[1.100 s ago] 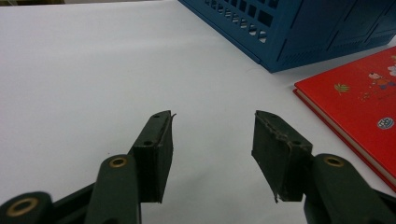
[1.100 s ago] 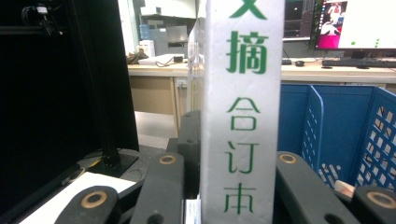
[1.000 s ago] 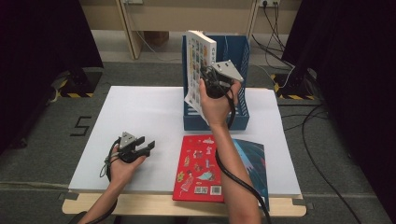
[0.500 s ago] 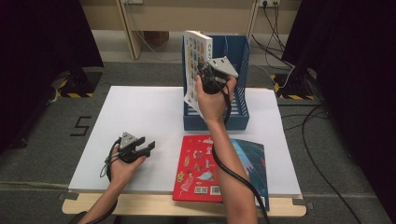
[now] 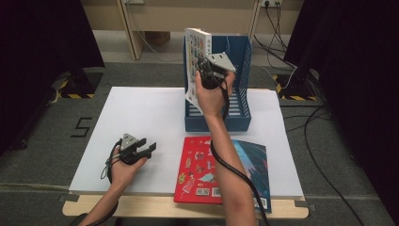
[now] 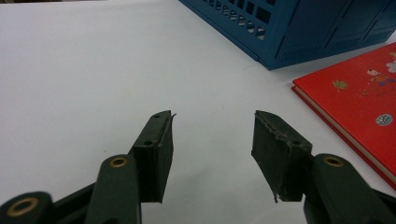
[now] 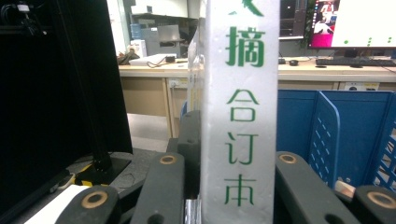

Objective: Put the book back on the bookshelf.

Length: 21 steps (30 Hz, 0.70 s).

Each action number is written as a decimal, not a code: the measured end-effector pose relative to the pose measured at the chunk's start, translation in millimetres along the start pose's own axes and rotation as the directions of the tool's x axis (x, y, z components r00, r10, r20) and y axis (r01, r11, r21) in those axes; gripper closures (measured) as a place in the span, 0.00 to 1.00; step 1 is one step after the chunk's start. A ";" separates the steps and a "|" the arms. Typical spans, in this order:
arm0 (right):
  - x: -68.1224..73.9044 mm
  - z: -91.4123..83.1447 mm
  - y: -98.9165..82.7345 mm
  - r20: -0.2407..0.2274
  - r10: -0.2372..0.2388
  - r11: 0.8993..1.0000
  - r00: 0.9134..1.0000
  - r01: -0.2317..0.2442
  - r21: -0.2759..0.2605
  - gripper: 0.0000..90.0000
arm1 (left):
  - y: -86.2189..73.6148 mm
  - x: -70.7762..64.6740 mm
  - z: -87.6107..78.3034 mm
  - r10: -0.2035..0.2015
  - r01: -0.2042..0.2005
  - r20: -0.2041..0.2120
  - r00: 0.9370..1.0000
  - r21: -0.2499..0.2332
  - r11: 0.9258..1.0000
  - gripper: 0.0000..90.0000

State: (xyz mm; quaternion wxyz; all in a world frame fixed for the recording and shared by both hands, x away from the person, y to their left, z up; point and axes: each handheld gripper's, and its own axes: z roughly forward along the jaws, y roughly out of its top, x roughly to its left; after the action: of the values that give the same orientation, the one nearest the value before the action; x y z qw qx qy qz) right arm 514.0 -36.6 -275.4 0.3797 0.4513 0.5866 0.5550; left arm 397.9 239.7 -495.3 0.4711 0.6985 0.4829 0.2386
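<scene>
Leftward and a little up is where the right gripper [image 5: 207, 70] has carried the white book [image 5: 196, 63] since a moment ago, so the book now hangs over the left edge of the blue rack [image 5: 237, 101] rather than above its middle. Its jaws are clamped on the book's spine; in the right gripper view that spine [image 7: 240, 107] stands upright between them, with green characters running down it. The book is held high and nearly upright, tipped slightly, its lower corner near the rack's front left wall.

The left gripper [image 5: 143, 149] has not shifted: it rests low on the white table [image 5: 141, 113], near the front left, jaws spread wide with nothing between them, as the left gripper view [image 6: 212, 140] makes plain.

A red book [image 5: 200, 169] lies flat just in front of the rack, overlapping a blue-green one [image 5: 254, 157] to its right. The right forearm crosses above both.
</scene>
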 end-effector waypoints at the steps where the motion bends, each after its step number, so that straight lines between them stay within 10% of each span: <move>1: 0.1 1.2 -0.1 0.003 -0.006 1.000 1.000 0.006 -0.001 0.83 | -0.1 0.1 0.2 0.001 -0.001 0.000 1.000 0.001 1.000 0.53; 21: 4.8 22.9 -5.1 0.024 0.002 1.000 1.000 -0.002 0.011 0.83 | -0.1 1.3 -0.6 0.001 -0.001 0.001 1.000 -0.002 1.000 0.53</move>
State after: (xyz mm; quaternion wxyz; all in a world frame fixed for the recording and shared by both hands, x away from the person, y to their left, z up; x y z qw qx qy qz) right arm 533.7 -24.9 -282.3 0.3837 0.4606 0.5847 0.5466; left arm 397.9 241.2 -495.2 0.4720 0.6984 0.4821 0.2389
